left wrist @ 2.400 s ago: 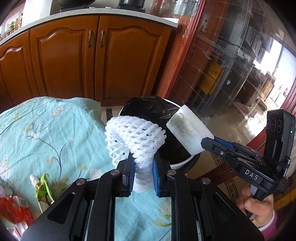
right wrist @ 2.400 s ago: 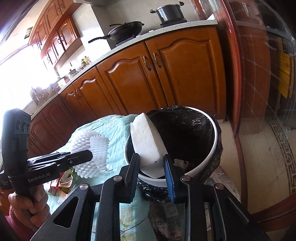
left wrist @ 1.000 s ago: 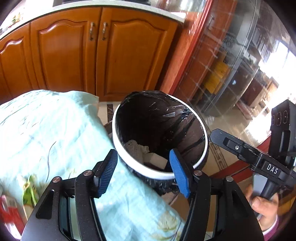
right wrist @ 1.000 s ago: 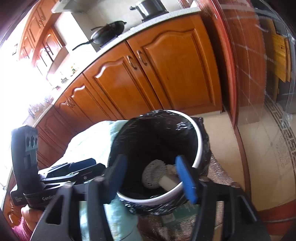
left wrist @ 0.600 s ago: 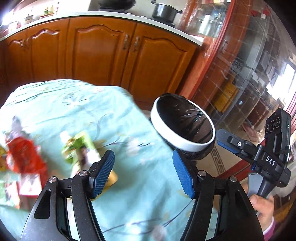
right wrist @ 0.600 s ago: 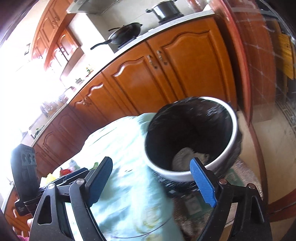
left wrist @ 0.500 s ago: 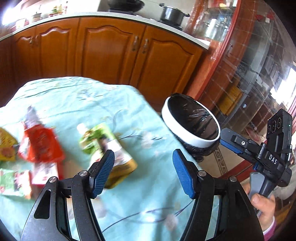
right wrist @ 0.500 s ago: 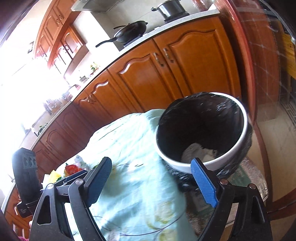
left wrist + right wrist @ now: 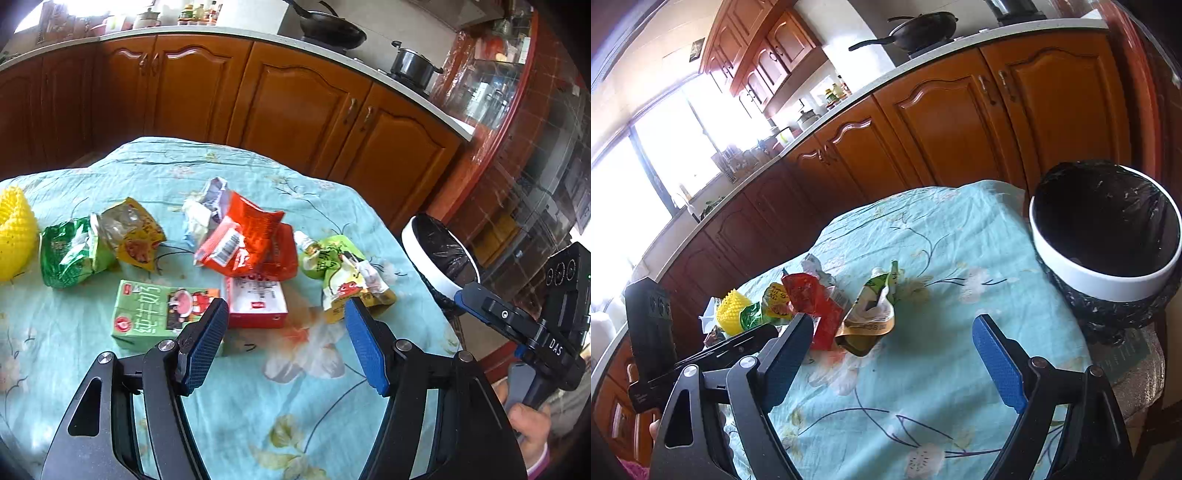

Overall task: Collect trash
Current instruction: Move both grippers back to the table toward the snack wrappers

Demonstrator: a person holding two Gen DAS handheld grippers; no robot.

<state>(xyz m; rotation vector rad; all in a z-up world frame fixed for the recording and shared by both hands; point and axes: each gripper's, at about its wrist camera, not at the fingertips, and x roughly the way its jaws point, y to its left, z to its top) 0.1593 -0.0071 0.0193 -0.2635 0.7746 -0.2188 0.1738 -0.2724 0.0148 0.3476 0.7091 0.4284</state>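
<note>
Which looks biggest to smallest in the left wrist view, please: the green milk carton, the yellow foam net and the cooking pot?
1. Green milk carton
2. Yellow foam net, cut off by the picture's edge, so unsure
3. Cooking pot, far from the camera

Daylight from the blown-out window [image 9: 646, 173] floods the kitchen; fisheye edges bend and darken, with slight motion blur.

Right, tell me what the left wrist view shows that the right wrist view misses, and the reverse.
Left wrist only: the green milk carton, the red-and-white box and a hand gripping the right gripper's handle. Right wrist only: bright windows and the wall cupboards. Both show the lined trash bin, the yellow foam net, the green drink pouch, the red wrapper and the floral tablecloth.
</note>
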